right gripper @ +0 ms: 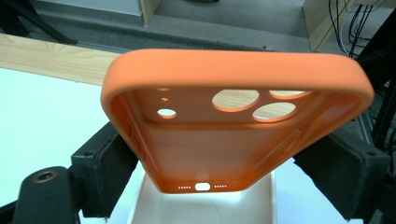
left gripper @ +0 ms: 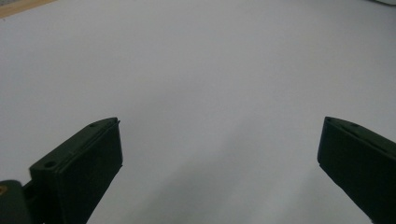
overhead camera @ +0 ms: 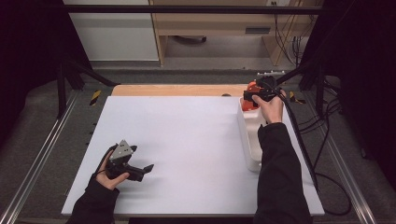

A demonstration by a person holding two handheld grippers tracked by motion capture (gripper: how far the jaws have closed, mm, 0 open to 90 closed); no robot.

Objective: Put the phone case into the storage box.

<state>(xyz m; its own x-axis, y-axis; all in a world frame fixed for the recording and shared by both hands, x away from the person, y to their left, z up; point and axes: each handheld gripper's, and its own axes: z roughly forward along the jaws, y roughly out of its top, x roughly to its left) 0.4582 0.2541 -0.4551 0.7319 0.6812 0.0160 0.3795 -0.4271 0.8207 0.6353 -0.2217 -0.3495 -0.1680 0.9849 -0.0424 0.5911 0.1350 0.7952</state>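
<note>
An orange phone case (right gripper: 233, 121) with camera cut-outs hangs between my right gripper's (right gripper: 219, 172) two black jaws, which press on its long sides. In the high view the right gripper (overhead camera: 254, 97) holds the orange case (overhead camera: 251, 87) above the far end of a white bin (overhead camera: 252, 140) at the table's right edge. My left gripper (overhead camera: 148, 169) rests low on the white tabletop at the front left, its jaws wide apart. The left gripper view shows both black pads (left gripper: 88, 163) with bare white surface between them.
The white board (overhead camera: 187, 140) covers most of the table, with a strip of wood (overhead camera: 177, 89) along its far edge. Black frame posts and cables (overhead camera: 322, 140) stand to the right. A wooden cabinet (overhead camera: 224, 28) sits beyond the table.
</note>
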